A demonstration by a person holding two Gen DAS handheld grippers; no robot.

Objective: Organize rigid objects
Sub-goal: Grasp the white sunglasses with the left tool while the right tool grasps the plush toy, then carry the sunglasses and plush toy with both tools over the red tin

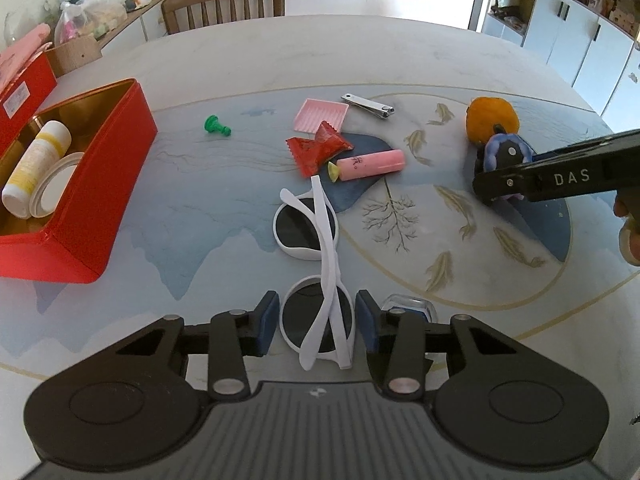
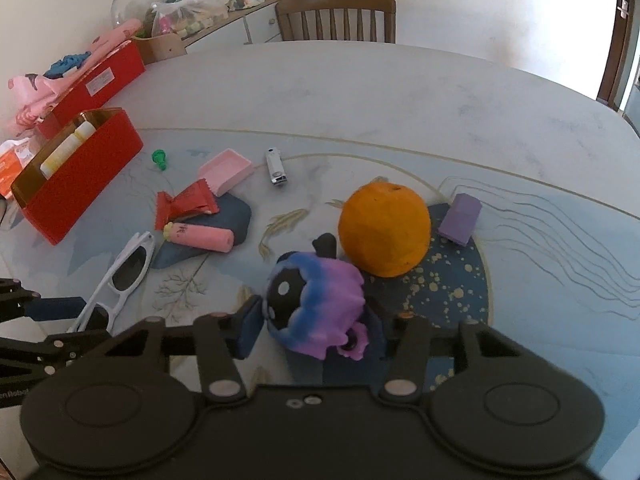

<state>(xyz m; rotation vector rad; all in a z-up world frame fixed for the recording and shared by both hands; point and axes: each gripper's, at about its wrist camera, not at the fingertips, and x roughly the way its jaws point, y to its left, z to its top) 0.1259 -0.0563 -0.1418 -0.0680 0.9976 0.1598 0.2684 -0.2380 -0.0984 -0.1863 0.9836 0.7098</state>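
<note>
White sunglasses (image 1: pixel 320 264) lie folded on the table; they also show in the right wrist view (image 2: pixel 120 280). My left gripper (image 1: pixel 317 322) is open, its blue pads on either side of the near lens, not pressing it. My right gripper (image 2: pixel 316 326) straddles a purple-blue toy figure (image 2: pixel 316 300) beside an orange (image 2: pixel 384 230); its jaws look open, the right pad mostly hidden by the toy. An open red tin box (image 1: pixel 108 184) at left holds a white-yellow bottle (image 1: pixel 36 164) and a tape roll (image 1: pixel 56 184).
On the table: green pawn (image 1: pixel 217 126), pink tray (image 1: pixel 320 115), nail clipper (image 1: pixel 368 105), red snack packet (image 1: pixel 318 147), pink tube (image 1: pixel 368 164), clear small case (image 1: pixel 408 306), purple block (image 2: pixel 460 218). A chair (image 1: pixel 224 2) and a cluttered sideboard (image 1: pixel 100 4) stand behind.
</note>
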